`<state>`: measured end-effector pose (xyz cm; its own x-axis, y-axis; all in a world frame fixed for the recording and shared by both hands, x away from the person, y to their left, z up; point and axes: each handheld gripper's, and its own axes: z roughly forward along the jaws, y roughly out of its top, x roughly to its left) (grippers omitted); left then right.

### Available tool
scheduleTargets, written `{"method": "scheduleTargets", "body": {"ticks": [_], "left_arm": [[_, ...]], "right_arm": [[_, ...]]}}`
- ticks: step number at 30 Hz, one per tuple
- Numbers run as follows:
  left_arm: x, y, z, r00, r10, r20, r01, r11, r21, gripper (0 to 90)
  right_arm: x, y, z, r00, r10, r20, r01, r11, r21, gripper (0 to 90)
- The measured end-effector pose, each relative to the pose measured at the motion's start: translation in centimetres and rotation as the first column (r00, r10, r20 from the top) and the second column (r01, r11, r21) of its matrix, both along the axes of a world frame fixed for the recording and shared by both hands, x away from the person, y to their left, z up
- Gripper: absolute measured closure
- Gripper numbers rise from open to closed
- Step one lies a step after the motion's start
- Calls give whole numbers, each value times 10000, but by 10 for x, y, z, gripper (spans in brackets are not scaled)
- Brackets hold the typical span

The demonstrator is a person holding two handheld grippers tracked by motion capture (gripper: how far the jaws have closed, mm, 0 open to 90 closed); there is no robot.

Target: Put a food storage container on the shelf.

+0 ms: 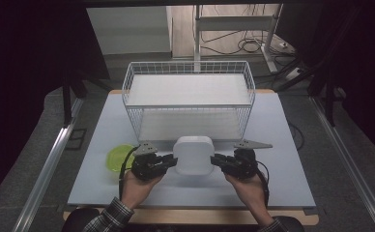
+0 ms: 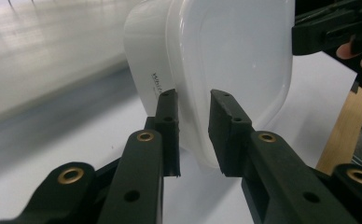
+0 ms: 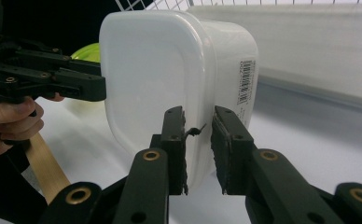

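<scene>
The left gripper [image 2: 194, 116] clamps the near rim of the white container [image 2: 230, 51] (the right gripper [image 2: 335, 30] meets its far edge).

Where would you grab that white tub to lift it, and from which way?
By its rim, one gripper at each side. The white tub is too wide for either gripper to span, but its lid edge juts out thin enough. The left gripper and the right gripper each pinch that edge now, coming in level from opposite sides.
</scene>
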<state>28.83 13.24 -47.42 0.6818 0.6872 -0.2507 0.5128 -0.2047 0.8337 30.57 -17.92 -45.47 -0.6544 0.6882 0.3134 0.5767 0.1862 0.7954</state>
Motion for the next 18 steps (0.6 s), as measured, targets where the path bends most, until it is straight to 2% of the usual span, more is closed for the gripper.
{"method": "scheduleTargets", "body": {"ticks": [11, 18], "left_arm": [[1, 5, 28, 9973, 77, 724, -81, 10000, 46, 742], [1, 8, 42, 9947, 54, 1023, -66, 9999, 115, 740]], "right_arm": [[3, 3, 17, 9994, 42, 353, -51, 9997, 252, 748], [6, 6, 38, 9964, 79, 840, -112, 9992, 388, 748]]}}
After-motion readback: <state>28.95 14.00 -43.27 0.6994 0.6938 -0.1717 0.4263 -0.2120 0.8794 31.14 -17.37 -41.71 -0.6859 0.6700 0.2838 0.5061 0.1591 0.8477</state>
